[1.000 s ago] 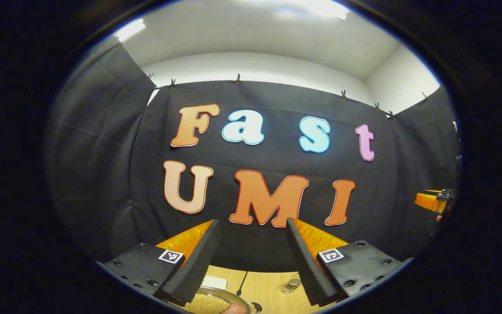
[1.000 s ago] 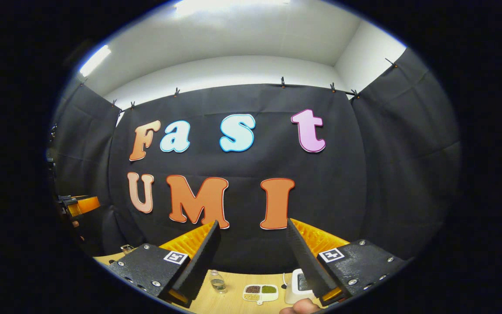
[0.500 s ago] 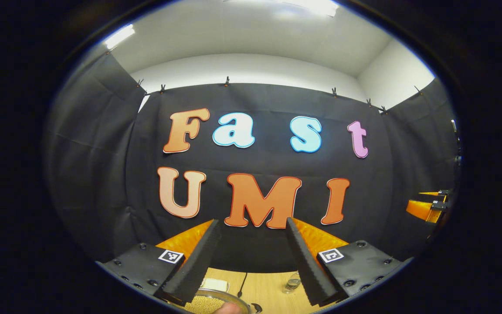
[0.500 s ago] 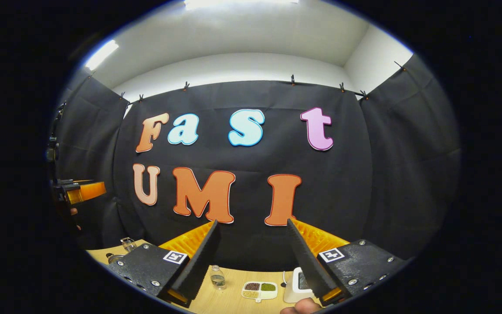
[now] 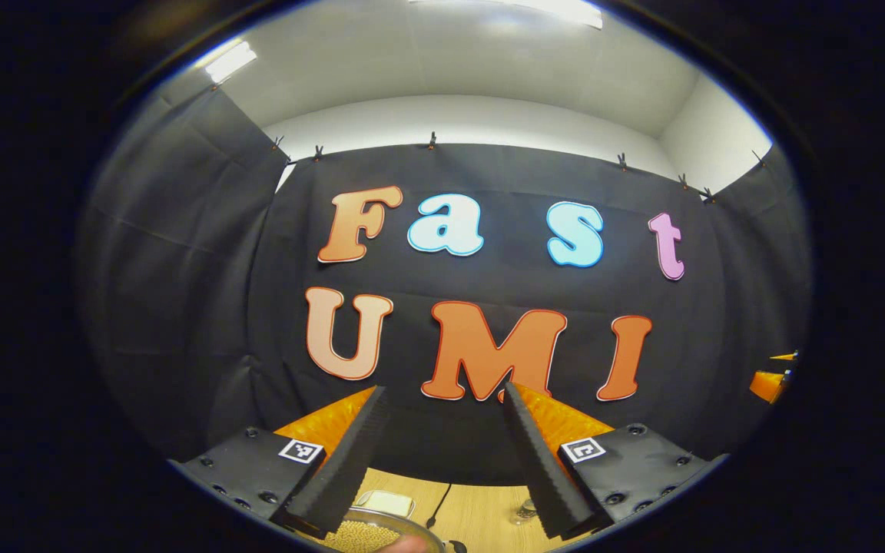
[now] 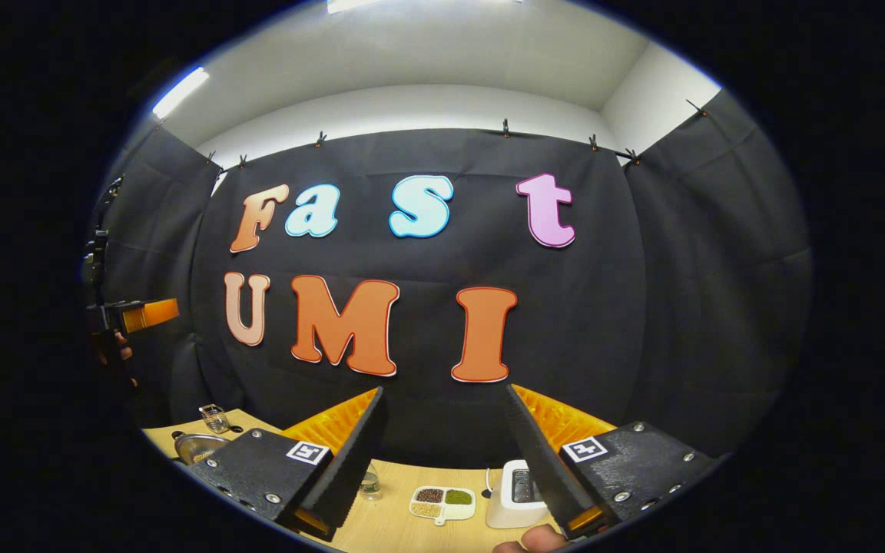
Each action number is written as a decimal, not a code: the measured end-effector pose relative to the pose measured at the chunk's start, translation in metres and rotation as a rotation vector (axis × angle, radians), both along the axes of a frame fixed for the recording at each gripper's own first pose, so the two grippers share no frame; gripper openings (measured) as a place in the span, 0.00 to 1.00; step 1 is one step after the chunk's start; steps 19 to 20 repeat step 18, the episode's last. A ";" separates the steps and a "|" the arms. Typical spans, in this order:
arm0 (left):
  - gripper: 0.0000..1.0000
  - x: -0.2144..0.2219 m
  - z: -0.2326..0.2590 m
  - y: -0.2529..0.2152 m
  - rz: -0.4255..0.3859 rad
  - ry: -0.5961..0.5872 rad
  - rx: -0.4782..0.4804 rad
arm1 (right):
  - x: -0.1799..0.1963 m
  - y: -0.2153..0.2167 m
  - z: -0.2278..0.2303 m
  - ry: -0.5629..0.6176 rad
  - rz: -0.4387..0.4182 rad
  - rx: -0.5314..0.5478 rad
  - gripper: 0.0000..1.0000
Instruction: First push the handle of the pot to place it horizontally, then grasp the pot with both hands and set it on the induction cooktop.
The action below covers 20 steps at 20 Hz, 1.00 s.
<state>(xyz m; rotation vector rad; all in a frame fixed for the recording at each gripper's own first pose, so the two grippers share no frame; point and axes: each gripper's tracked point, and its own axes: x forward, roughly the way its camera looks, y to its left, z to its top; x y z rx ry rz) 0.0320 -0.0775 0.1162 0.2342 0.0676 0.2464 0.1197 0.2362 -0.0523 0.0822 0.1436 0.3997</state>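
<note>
My left gripper (image 5: 444, 389) is open, held high and aimed at the booth's wall, with nothing between its fingers. Below it, at the bottom edge, lies a round metal-rimmed vessel (image 5: 369, 531) holding pale grains; I cannot tell if it is the pot. My right gripper (image 6: 444, 389) is also open and holds nothing, raised above the wooden table (image 6: 392, 526). In the right gripper view a metal vessel (image 6: 195, 445) sits at the table's left end. The left gripper (image 6: 141, 314) and the hand holding it (image 6: 116, 353) show far left there. The right gripper (image 5: 770, 381) peeks in at the right edge.
On the table in the right gripper view stand a small glass bottle (image 6: 369, 484), a divided white dish of beans (image 6: 442, 503), a white appliance (image 6: 515, 495) and a glass jar (image 6: 214, 418). The left gripper view shows a white object (image 5: 389, 503), a black cable (image 5: 439, 495) and a bottle (image 5: 525, 511).
The left gripper has swung slightly left, so the wall drifts right and the right gripper slides toward the edge. The right gripper has tipped downward, showing more table.
</note>
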 end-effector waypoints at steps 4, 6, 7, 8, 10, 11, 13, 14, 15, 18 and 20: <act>0.97 0.001 -0.009 0.005 0.007 0.014 0.007 | -0.001 -0.017 0.000 -0.021 -0.013 -0.009 0.95; 0.96 0.001 -0.005 0.006 0.004 0.013 0.025 | -0.002 -0.023 0.005 -0.033 -0.015 -0.005 0.95; 0.97 0.002 -0.002 0.005 0.000 0.006 0.038 | -0.002 -0.027 0.008 -0.037 -0.021 0.001 0.95; 0.97 0.002 0.000 0.001 -0.011 0.002 0.049 | -0.001 -0.031 0.009 -0.048 -0.031 0.000 0.95; 0.97 0.005 0.006 -0.008 -0.033 -0.009 0.069 | 0.000 -0.040 0.012 -0.073 -0.048 -0.014 0.95; 0.97 0.006 0.007 -0.014 -0.045 -0.013 0.079 | 0.000 -0.041 0.015 -0.079 -0.050 -0.012 0.98; 0.97 0.006 0.012 -0.024 -0.069 -0.023 0.094 | -0.001 -0.045 0.022 -0.096 -0.048 -0.009 0.97; 0.97 0.007 0.015 -0.029 -0.081 -0.030 0.098 | 0.000 -0.048 0.026 -0.111 -0.049 -0.014 0.95; 0.97 0.005 0.017 -0.031 -0.089 -0.037 0.103 | 0.000 -0.051 0.030 -0.122 -0.048 -0.017 0.95; 0.97 0.003 0.027 -0.041 -0.101 -0.074 0.125 | -0.004 -0.064 0.043 -0.157 -0.044 -0.038 0.95; 0.97 0.003 0.027 -0.041 -0.101 -0.074 0.125 | -0.004 -0.064 0.043 -0.157 -0.044 -0.038 0.95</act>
